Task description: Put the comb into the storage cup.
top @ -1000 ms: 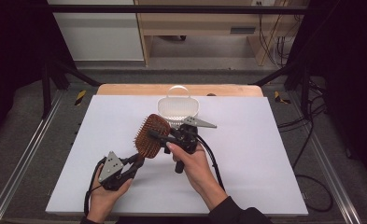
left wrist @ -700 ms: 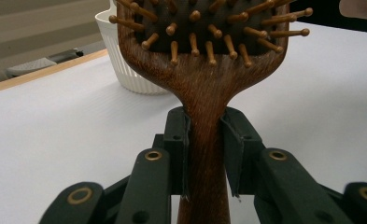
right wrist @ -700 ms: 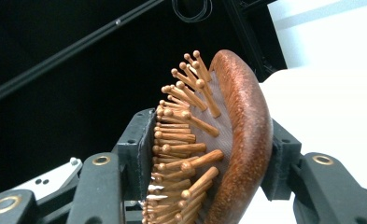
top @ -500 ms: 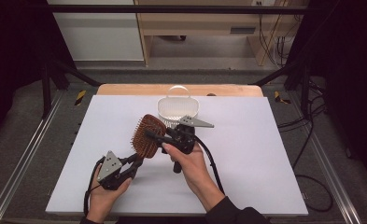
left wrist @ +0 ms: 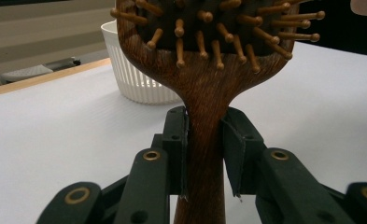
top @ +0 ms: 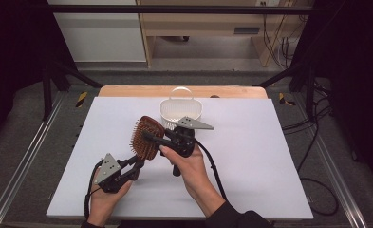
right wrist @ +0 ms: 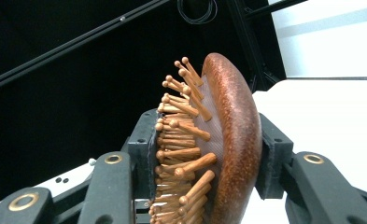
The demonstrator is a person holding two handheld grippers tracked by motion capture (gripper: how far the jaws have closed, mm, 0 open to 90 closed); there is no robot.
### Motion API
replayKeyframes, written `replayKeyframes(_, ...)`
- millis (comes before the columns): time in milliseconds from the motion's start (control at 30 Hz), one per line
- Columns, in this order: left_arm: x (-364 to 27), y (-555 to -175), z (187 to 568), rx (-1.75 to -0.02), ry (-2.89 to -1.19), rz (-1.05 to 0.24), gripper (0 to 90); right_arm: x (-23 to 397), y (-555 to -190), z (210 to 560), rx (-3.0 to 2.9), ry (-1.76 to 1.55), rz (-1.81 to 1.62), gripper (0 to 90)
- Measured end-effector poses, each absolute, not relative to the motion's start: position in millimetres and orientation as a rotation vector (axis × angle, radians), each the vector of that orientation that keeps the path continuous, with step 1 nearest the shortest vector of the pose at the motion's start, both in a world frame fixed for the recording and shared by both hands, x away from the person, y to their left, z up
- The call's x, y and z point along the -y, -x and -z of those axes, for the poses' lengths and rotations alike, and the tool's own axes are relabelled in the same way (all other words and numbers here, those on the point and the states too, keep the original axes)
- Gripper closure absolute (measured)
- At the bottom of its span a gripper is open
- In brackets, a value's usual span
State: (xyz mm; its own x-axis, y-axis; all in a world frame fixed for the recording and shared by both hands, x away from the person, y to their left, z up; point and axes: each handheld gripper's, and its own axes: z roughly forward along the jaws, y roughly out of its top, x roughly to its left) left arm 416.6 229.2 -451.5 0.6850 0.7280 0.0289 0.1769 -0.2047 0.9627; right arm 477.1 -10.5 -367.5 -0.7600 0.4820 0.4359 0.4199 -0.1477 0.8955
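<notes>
Holding a wooden brush [top: 146, 137] above the white desk [top: 250, 156], we have both tongs clamped on it; the left tongs [top: 135, 164] pinch its narrow, grained handle [left wrist: 203, 140] between flat black pads; the right tongs [top: 152, 137], whose jaws have just been closing, squeeze the oval head [right wrist: 228, 140], one pad against the round-tipped wooden pins [right wrist: 181, 140], the other on the smooth, domed back; a ribbed white plastic basket [top: 180, 112] with an arched handle stands just behind the brush.
</notes>
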Motion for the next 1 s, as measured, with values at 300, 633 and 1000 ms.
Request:
replayKeyframes(300,-246,-417,451,-0.782,-1.612,-0.63,39.2,27,-491,348,-1.914,-1.112,-2.043,51.4)
replayKeyframes(633,-278,-424,457,-0.963,-1.499,-0.797,7.3,42,-513,328,-1.808,-1.163,-2.013,51.3)
replayKeyframes(1000,-285,-428,466,-0.989,-1.491,-0.799,4.1,40,-533,306,-1.747,-1.169,-2.034,51.1)
